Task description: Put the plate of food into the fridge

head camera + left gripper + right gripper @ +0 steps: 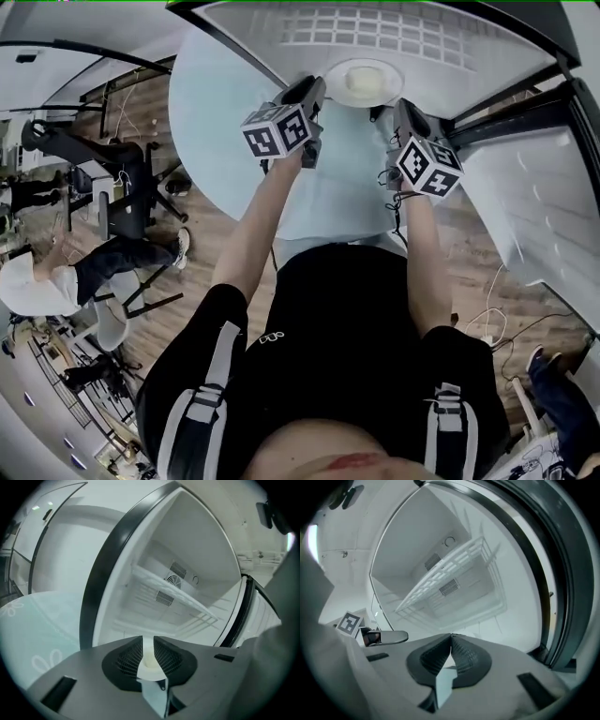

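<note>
A white plate [364, 82] with pale food on it hangs in front of the open fridge [394, 33]. My left gripper [317, 91] holds its left rim and my right gripper [396, 108] is at its right rim. In the left gripper view the plate's cream rim [149, 662] fills the gap between the black pads, so my left gripper [148, 644] is shut on it. In the right gripper view my right gripper [451, 641] has its tips closed together over a white sliver that looks like the rim [446, 670]. Both views look into the white fridge interior [187, 564].
A wire shelf [450, 569] crosses the fridge cavity, with a vent [174, 581] on the back wall. The dark door seal [101, 578] frames the opening, and the open door [530, 197] stands to the right. A round table with a pale blue cloth [220, 112] lies to the left. People and chairs [122, 202] are further left.
</note>
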`<state>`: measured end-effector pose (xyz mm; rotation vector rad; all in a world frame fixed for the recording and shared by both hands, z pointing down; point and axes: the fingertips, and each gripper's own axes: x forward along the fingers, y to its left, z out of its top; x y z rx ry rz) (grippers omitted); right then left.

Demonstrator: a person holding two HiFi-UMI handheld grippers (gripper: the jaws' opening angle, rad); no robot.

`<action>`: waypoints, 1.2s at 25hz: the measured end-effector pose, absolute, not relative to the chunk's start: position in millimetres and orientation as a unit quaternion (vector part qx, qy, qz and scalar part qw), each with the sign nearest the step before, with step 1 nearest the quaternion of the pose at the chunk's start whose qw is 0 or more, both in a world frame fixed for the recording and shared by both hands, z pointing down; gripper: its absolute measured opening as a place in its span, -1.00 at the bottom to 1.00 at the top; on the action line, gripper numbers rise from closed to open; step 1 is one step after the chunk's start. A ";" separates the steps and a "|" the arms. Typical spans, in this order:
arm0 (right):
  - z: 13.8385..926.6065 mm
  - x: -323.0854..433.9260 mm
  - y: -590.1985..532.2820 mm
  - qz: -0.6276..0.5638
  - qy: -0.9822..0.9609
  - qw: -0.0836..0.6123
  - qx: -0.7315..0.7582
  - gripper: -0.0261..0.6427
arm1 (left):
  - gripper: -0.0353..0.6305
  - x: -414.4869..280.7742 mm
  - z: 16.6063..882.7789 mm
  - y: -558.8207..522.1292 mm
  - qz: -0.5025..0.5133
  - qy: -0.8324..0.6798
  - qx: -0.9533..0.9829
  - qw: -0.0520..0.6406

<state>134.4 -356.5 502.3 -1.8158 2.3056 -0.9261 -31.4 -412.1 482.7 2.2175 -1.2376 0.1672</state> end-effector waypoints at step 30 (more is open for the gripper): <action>345.4 82.8 -267.6 -0.062 0.839 0.019 -0.541 -0.92 | -0.89 4.8 371.3 -258.3 -0.030 -0.450 0.876 0.172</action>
